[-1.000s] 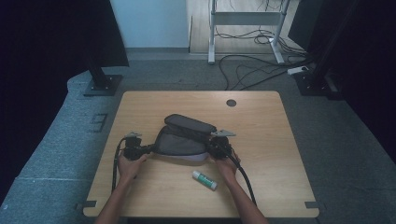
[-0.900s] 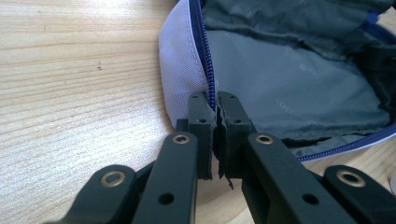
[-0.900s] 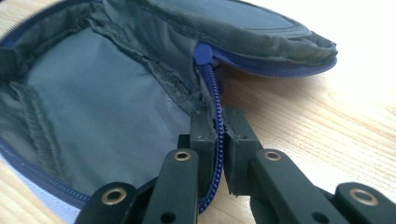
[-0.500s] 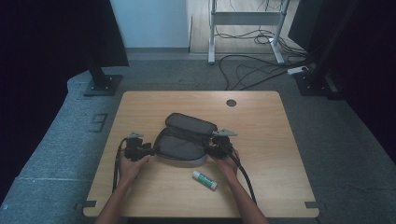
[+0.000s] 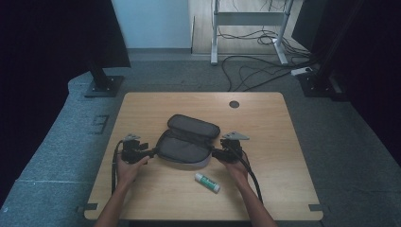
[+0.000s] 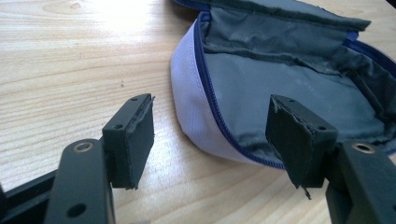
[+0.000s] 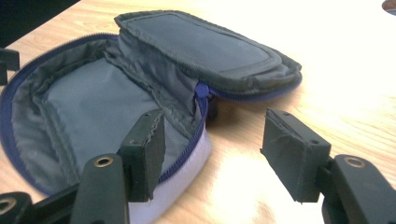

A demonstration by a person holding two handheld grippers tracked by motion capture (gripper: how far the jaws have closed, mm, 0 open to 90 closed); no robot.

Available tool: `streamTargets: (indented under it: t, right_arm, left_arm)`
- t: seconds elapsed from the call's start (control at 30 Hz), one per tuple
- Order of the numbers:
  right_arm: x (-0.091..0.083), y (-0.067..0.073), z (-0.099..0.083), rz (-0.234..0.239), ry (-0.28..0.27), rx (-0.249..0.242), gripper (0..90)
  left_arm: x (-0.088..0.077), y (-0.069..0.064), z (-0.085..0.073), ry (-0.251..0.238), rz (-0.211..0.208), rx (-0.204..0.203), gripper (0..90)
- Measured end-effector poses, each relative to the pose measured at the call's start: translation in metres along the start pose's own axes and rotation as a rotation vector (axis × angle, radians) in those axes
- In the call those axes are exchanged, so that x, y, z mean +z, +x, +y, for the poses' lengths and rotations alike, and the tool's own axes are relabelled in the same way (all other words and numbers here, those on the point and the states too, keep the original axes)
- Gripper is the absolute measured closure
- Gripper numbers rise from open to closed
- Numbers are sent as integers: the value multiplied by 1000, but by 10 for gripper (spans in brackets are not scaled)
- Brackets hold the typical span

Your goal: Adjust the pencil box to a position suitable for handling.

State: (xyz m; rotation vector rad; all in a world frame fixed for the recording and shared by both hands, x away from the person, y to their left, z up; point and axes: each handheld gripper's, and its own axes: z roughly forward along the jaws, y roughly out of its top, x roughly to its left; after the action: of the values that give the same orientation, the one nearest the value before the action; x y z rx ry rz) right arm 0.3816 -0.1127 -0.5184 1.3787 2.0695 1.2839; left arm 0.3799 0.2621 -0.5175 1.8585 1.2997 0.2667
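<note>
Pouch (image 5: pixel 187 142) lies unzipped near the middle of the bench (image 5: pixel 265 123), its lid flap thrown back toward the far edge and the grey lining open to view. Both tools have just let go of it. The left tool (image 5: pixel 150 152) sits at the pouch's left end, and its jaws have just been opening: they now stand wide, the rim between them but the pads (image 6: pixel 139 140) not pressing on it. The right tool (image 5: pixel 216 153) sits at the right end, its jaws also just opened to a middling gap, one pad over the zip edge and the other over bare wood, nothing gripped. A second ago both tools were pinched on the pouch's two ends; now it rests by its own weight and stays spread. A glue stick (image 5: pixel 207 182) lies nearer the front edge, just right of centre, well placed to go in next, I judge.
</note>
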Motion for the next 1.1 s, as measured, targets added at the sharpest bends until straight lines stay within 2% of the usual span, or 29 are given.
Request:
streamTargets:
  t: [0.13,0.2,0.6,1.1]
  right_arm:
    - [-10,-2,-5,12,-4,-11,381]
    - [-15,-2,-8,25,-6,-18,381]
    - [-36,3,-30,72,-7,-50,390]
    - [-60,14,-55,140,7,-96,404]
  left_arm:
    - [-6,-4,-5,5,36,53,335]
    - [-9,-5,-8,1,33,57,334]
    - [-27,-8,-22,-9,-21,52,344]
    - [-39,2,-38,-5,-12,30,358]
